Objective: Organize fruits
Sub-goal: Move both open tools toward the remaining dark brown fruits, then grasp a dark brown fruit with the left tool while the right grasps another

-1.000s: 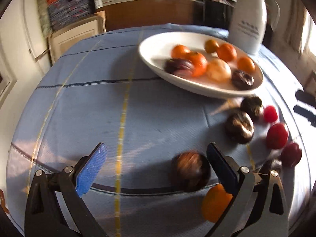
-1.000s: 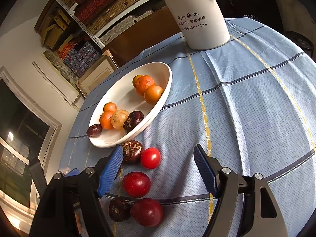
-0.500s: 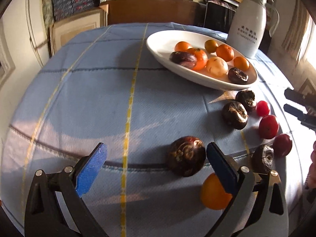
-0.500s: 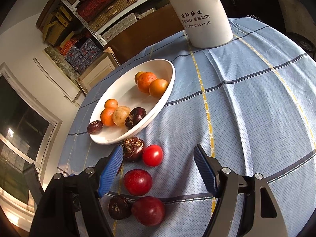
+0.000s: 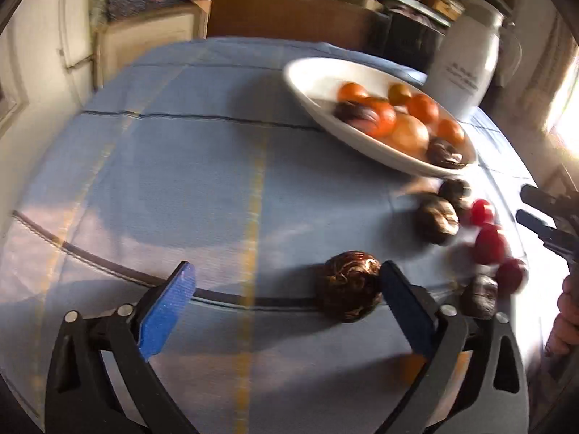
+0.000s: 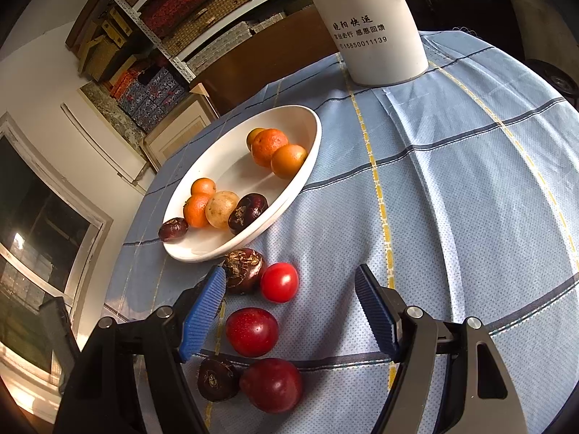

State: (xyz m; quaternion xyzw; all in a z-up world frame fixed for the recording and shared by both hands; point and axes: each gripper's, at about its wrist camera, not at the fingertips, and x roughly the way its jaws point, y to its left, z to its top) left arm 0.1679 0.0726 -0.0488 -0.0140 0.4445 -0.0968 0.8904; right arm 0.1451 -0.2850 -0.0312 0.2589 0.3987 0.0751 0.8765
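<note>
My left gripper (image 5: 284, 300) is open over the blue cloth. A dark brown wrinkled fruit (image 5: 349, 294) lies between its jaws, right beside the right finger (image 5: 405, 311). The white oval bowl (image 5: 315, 72) holds several oranges and dark fruits; it also shows in the right wrist view (image 6: 311, 133). My right gripper (image 6: 289, 311) is open and empty above a red fruit (image 6: 252, 331), with a red tomato (image 6: 279, 282) and a dark fruit (image 6: 241, 270) just ahead. Another red fruit (image 6: 271, 385) and dark fruit (image 6: 217, 379) lie below it.
A tall white jug (image 6: 369, 21) stands at the table's far side, behind the bowl. More dark and red fruits (image 5: 436, 218) lie right of my left gripper. The table drops off at the left; shelves and a cabinet stand behind.
My left gripper has shifted right and forward, so the dark fruit now sits against its right finger and the orange below is hidden. My right gripper has barely moved.
</note>
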